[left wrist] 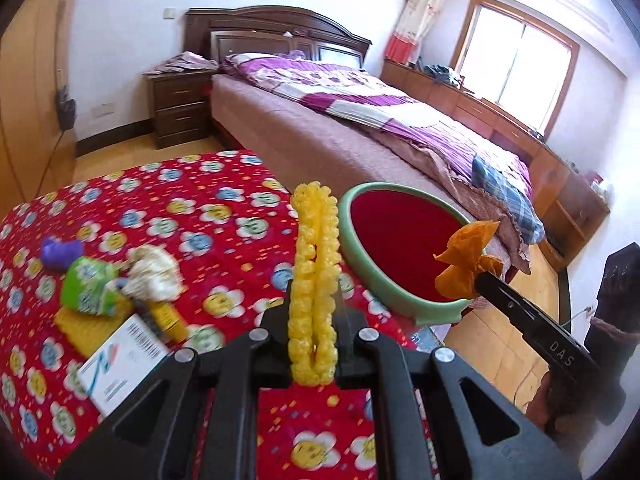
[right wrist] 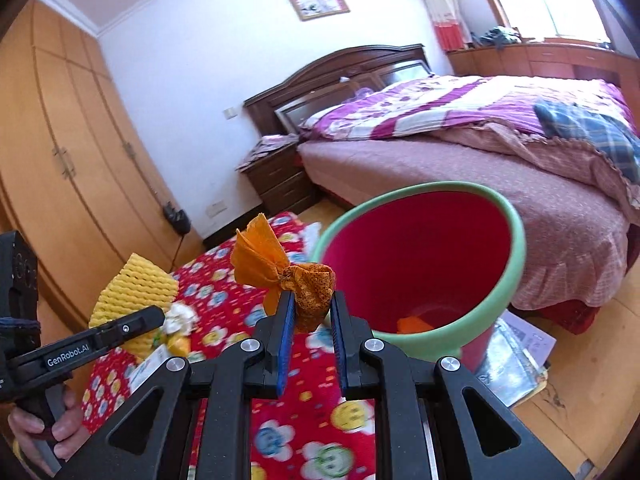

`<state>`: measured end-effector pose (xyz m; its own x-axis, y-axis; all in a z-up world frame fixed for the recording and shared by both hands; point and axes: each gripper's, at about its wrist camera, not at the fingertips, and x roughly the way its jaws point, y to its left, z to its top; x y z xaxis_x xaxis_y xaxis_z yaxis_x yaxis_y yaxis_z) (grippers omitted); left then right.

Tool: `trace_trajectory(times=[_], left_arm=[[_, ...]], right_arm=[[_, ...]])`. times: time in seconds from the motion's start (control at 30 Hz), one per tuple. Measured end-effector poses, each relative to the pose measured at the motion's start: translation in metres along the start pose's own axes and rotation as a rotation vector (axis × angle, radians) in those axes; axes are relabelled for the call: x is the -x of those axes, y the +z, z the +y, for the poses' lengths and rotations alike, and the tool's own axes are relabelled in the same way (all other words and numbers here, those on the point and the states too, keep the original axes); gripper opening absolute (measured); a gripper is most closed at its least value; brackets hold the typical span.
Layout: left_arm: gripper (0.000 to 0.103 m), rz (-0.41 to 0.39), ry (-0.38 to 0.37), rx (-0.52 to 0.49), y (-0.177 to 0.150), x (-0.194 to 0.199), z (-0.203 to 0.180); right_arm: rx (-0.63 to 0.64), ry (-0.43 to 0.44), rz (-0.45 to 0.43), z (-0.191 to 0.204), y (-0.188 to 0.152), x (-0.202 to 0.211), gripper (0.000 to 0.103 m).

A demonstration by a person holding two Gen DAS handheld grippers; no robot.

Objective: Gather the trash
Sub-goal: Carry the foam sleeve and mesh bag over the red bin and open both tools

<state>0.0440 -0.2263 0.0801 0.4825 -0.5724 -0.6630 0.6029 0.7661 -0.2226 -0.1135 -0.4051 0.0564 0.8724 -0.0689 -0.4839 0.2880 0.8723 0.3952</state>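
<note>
Both tongs are loaded right now. The left tongs (left wrist: 314, 280) are clenched on a yellow foam net (left wrist: 314, 280), held upright between the pads so it sticks up well past the tips. The right tongs (right wrist: 312, 308) are grasping a crumpled orange wrapper (right wrist: 280, 268) near its twisted middle, with 1 end fanning out up and to the left.

The red bin (right wrist: 516, 248) with the green rim sits just past the edge of the tabletop (left wrist: 160, 208), which has a red flower-print cloth on it. In the left wrist view the wrapper hangs right over the bin's near rim. There's an orange scrap (right wrist: 416, 325) at the bottom of the bin.

On the tabletop to the left: a green packet (left wrist: 90, 286), a white crumpled wad (left wrist: 154, 270), a purple piece (left wrist: 60, 254), a white card (left wrist: 120, 364) and a small yellow tube (left wrist: 166, 316), all bunched close together.
</note>
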Motion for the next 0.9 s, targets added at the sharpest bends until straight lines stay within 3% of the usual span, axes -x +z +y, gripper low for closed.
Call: trace_trajectory(times=[0.37, 0.73, 0.9], left_arm=[[0.012, 0.095, -0.058, -0.076, 0.015, -0.074, -0.044], [0.012, 0.137, -0.073, -0.165, 0.024, -0.121, -0.082], [0.029, 0.141, -0.086, -0.174, 0.025, -0.128, -0.088]], right_arm=[[-0.077, -0.116, 0.004, -0.058, 0.008, -0.019, 0.019], [-0.133, -0.166, 0.027, -0.090, 0.004, -0.033, 0.021], [-0.158, -0.157, 0.020, -0.097, 0.003, -0.033, 0.028]])
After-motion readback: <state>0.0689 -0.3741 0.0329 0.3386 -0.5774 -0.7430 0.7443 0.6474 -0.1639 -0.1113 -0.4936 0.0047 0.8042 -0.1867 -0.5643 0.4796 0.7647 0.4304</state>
